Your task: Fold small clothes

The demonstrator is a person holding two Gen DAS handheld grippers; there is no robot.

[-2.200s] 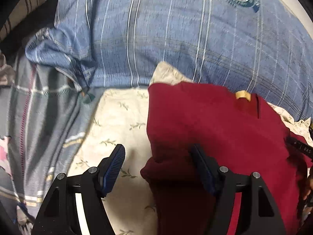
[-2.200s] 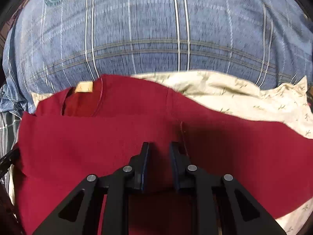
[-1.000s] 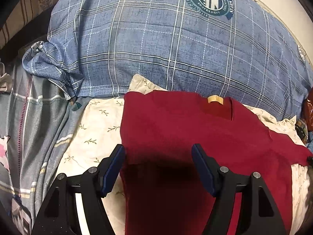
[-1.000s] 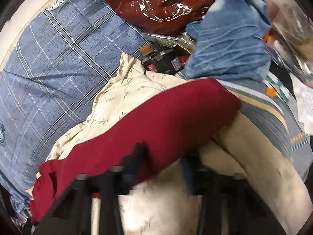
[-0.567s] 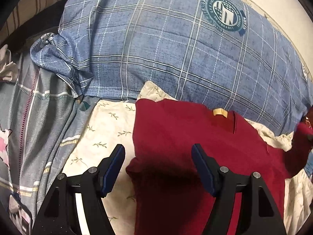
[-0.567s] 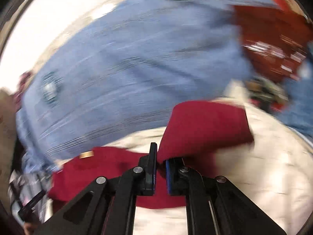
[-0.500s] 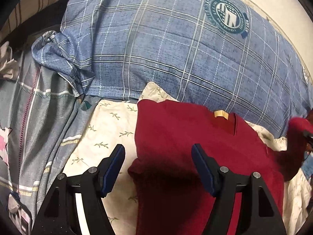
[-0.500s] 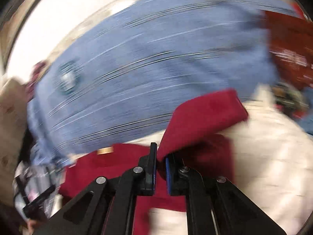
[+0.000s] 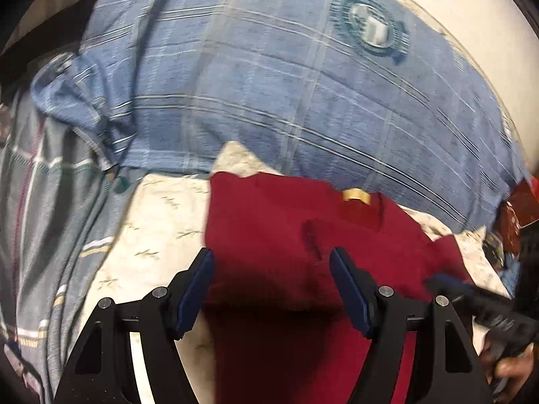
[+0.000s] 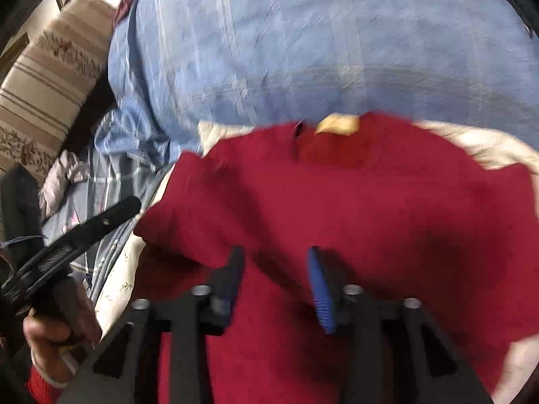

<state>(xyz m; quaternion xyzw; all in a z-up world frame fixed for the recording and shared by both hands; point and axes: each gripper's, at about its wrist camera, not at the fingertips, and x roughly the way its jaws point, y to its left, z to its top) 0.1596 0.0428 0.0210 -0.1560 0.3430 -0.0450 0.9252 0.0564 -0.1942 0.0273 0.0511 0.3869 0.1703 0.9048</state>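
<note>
Your red shirt (image 9: 286, 235) lies flat on the cream sheet (image 9: 161, 229), its tan tag (image 9: 355, 196) at the far edge, right up against the big blue pillow (image 9: 269, 84). So there is no room past the collar. The shirt's left edge has bare sheet beside it, then a grey plaid blanket (image 9: 43, 219). Your left gripper (image 9: 271, 289) is spread wide and holds nothing, just above the shirt's near left part. Your right gripper (image 10: 274, 279) has let go too (its picture is blurry), fingers apart over the shirt's middle.
</note>
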